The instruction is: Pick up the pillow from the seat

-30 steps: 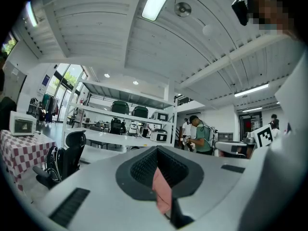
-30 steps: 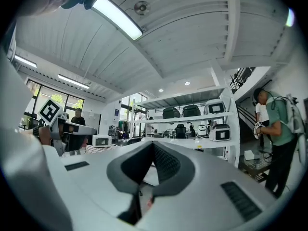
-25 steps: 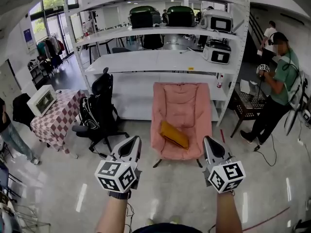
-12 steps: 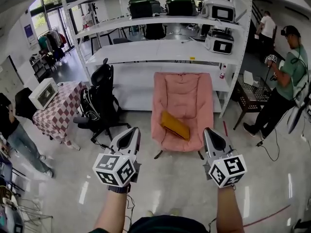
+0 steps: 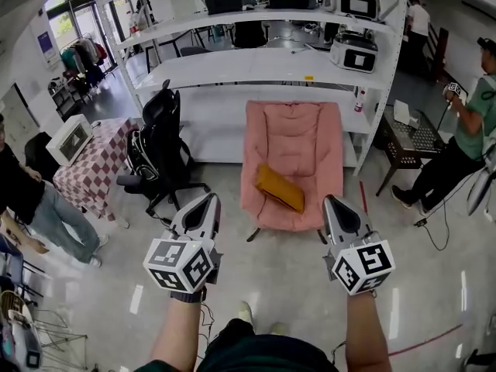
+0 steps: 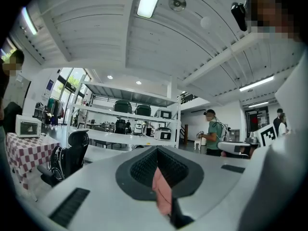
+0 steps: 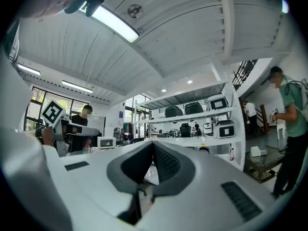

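The orange pillow lies tilted on the seat of a pink padded chair, which stands against white shelving. My left gripper and right gripper are held side by side above the floor, short of the chair, pointing level toward it. Both are shut with nothing in them. A sliver of the pink chair shows in the slit of the left gripper in the left gripper view. Pale shelving shows past the right gripper in the right gripper view. The pillow is in neither gripper view.
A black office chair stands left of the pink chair, beside a checkered table bearing a microwave. White shelves hold appliances. One person stands far left, another in green far right near a mesh side table.
Both grippers have eased a little forward toward the chair and lower. The head view has tipped down, so my feet now show. The person at far left has stepped further into view.
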The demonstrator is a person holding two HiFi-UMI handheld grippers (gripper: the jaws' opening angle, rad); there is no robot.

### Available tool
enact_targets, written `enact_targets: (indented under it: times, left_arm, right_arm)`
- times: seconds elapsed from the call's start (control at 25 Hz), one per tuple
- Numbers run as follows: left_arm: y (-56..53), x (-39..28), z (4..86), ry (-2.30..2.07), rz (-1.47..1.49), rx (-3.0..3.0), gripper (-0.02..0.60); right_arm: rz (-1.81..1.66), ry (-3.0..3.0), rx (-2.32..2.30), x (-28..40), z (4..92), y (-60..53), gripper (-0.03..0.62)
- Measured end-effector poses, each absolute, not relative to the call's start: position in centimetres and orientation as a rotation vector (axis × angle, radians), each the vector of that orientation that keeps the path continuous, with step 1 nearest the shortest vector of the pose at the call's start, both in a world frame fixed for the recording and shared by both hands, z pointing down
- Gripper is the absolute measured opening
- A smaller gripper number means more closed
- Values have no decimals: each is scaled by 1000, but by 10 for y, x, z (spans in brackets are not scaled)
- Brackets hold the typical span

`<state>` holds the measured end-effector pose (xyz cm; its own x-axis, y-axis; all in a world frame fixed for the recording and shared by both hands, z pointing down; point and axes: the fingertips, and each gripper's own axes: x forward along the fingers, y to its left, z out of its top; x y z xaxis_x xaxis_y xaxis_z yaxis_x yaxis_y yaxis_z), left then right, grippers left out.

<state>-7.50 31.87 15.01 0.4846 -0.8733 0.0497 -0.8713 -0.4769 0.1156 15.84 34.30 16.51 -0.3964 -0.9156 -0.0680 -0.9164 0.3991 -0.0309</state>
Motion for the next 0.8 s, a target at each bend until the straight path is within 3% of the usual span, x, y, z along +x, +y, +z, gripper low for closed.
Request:
enact_targets:
  times: [0.8]
  left_arm:
    - [146, -105, 198, -1437, 8, 2592, 6]
  right_arm:
    - [-32, 2627, -1810, 109, 216, 188, 5]
